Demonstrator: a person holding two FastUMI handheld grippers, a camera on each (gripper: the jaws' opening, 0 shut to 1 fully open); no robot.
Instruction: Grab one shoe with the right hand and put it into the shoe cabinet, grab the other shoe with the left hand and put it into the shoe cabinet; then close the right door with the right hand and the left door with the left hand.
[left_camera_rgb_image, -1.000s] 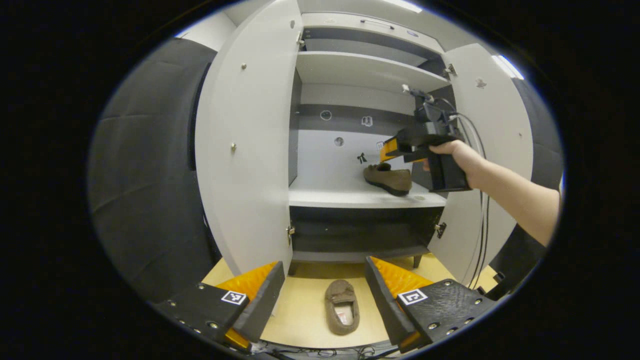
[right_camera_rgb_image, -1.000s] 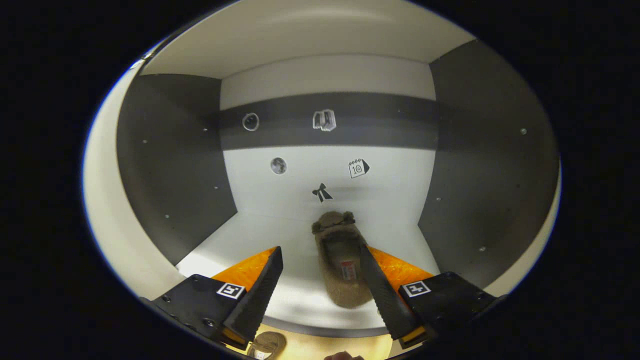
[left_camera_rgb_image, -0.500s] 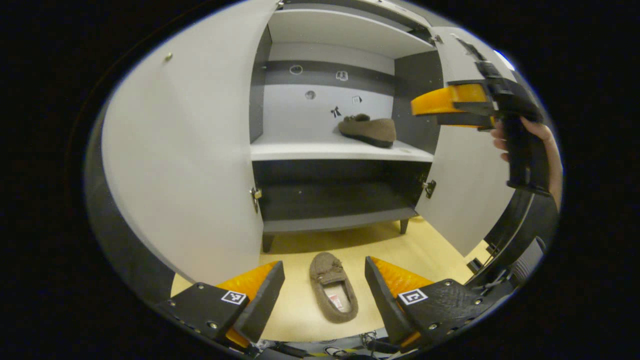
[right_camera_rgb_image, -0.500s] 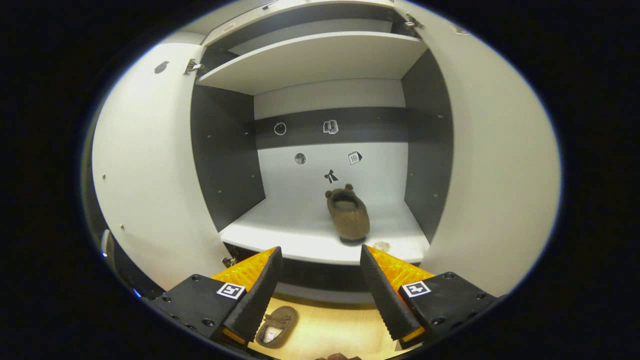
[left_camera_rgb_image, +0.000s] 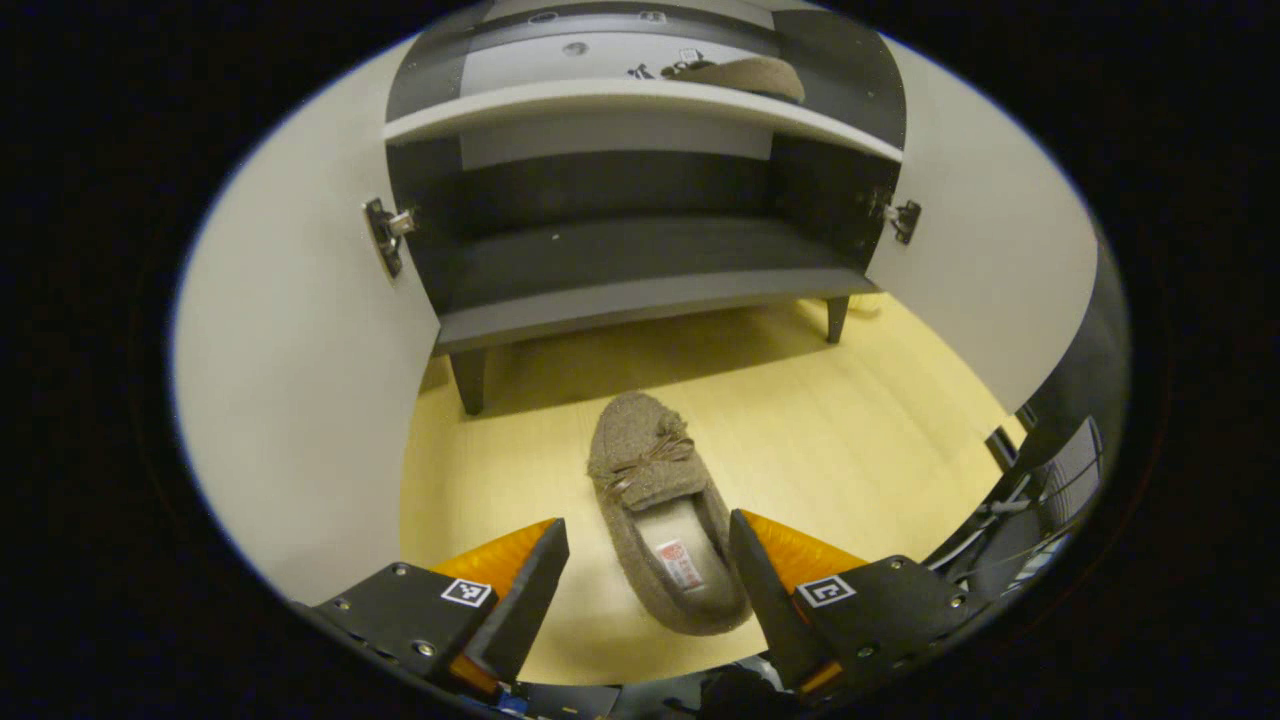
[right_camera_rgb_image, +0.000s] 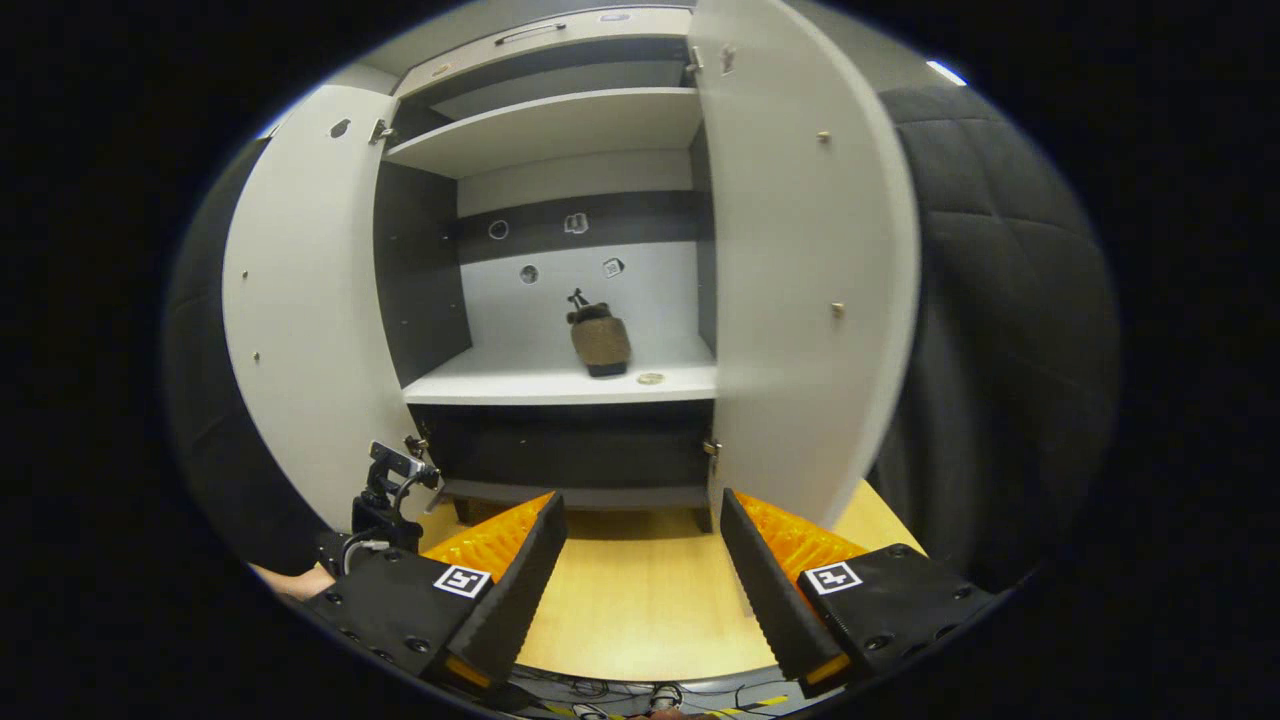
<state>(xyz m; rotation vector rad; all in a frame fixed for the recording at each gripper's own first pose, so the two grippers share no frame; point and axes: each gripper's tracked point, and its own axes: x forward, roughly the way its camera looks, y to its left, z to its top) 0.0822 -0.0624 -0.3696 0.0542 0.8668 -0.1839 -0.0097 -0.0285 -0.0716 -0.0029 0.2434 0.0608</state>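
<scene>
Left tongs (left_camera_rgb_image: 640, 580) spread wide, straddling second shoe (left_camera_rgb_image: 660, 520) on floor (left_camera_rgb_image: 860, 440) — aligned for heel grasp, no contact judged yet. Right tongs (right_camera_rgb_image: 640, 570) wide, empty, well clear of cabinet (right_camera_rgb_image: 560, 385). First shoe (right_camera_rgb_image: 600, 340) on middle shelf. Both doors (right_camera_rgb_image: 800, 300) open. Second shoe's heel partly behind left finger; contact uncertain.

Pale yellow wooden floor (left_camera_rgb_image: 860, 440) carries one brown felt slipper with a bow (left_camera_rgb_image: 665, 510), toe pointing toward the cabinet, lying in front of the dark grey bottom shelf (left_camera_rgb_image: 640, 265). White middle shelf of the cabinet (right_camera_rgb_image: 520, 382) carries a second brown felt slipper (right_camera_rgb_image: 600, 340), set well back near the rear wall; a small round disc (right_camera_rgb_image: 651, 378) lies just beside it, close to the front edge.
</scene>
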